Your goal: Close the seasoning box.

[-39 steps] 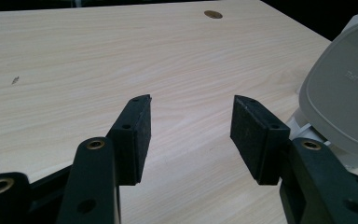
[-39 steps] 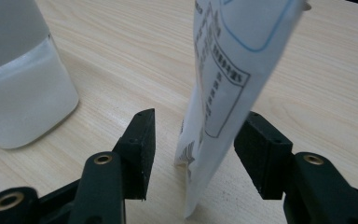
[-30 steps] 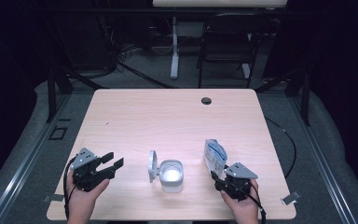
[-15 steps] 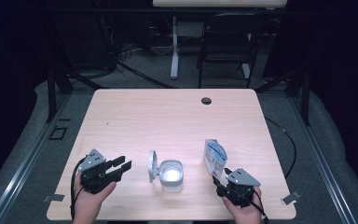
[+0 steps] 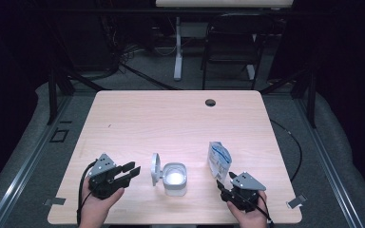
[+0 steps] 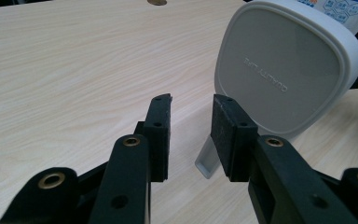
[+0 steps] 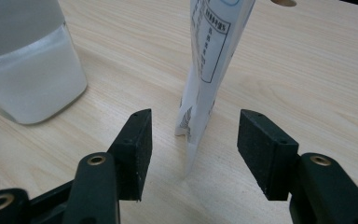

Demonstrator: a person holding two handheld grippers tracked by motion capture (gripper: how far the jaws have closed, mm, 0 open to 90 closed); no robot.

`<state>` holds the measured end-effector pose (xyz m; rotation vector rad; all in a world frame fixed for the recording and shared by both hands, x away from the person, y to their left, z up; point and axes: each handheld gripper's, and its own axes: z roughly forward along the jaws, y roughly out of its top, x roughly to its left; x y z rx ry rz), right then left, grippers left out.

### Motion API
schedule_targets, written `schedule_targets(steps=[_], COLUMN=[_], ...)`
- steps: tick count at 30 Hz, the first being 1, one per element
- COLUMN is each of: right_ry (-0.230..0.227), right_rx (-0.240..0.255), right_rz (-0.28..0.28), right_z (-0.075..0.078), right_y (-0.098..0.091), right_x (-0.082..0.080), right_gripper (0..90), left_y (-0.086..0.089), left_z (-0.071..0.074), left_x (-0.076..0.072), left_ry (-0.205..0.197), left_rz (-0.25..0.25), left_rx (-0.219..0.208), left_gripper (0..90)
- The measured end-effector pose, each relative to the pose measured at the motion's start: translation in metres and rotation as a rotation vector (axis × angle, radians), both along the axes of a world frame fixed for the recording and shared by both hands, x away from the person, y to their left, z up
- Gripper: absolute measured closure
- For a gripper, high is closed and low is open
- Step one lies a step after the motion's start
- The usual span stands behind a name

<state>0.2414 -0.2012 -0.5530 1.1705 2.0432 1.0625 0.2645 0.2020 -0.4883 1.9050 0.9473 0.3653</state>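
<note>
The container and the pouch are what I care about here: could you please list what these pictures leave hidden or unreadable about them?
- Container, high view: glare whitens its inside, so any contents cannot be told.
- Lid, left gripper view: its top is cut by the frame edge, and the lid hides the container behind it.
- Pouch, right gripper view: seen edge-on, top cut off, print too small to read.
- Pouch, high view: label too small to read.

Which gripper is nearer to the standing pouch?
Right. The right gripper sits just below the pouch, jaws open around its edge. The left gripper is beyond the open container.
</note>
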Motion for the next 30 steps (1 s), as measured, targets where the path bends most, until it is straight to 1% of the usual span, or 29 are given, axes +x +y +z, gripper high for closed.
schedule_targets(steps=[3, 4, 5, 11, 13, 19, 21, 27, 30], right_ry=[-0.002, -0.002, 0.001, -0.006, 0.001, 0.007, 0.006, 0.010, 0.009], right_rx=[0.003, 0.003, 0.004, 0.005, 0.002, -0.001, -0.002, -0.003, 0.002], right_rz=[0.002, 0.000, 0.000, 0.005, 0.004, -0.001, -0.002, -0.001, -0.001], right_z=[-0.001, -0.001, -0.001, -0.003, -0.004, -0.006, -0.006, -0.007, -0.007], right_y=[0.000, 0.000, 0.000, -0.001, -0.001, -0.001, -0.001, -0.001, -0.001], right_x=[0.000, 0.000, -0.001, -0.002, -0.002, -0.002, -0.002, -0.002, -0.003], right_gripper=[45.0, 45.0, 45.0, 45.0, 44.9, 44.9, 44.9, 44.9, 44.9], left_y=[-0.003, -0.004, -0.005, -0.011, -0.013, -0.021, -0.023, -0.026, -0.029], left_z=[0.000, 0.000, 0.000, 0.002, 0.003, 0.005, 0.006, 0.006, 0.006], left_x=[-0.001, -0.001, -0.001, -0.004, -0.005, -0.008, -0.008, -0.008, -0.008], left_ry=[0.000, 0.004, -0.001, -0.002, 0.003, -0.015, -0.016, -0.003, -0.008], left_rz=[-0.009, -0.011, -0.016, -0.036, -0.045, -0.072, -0.074, -0.090, -0.093], left_rx=[-0.002, 0.007, 0.008, 0.018, 0.018, 0.020, 0.016, 0.026, 0.026], left_gripper=[70.0, 71.0, 72.5, 85.8, 89.4, 90.0, 90.0, 90.0, 90.0])
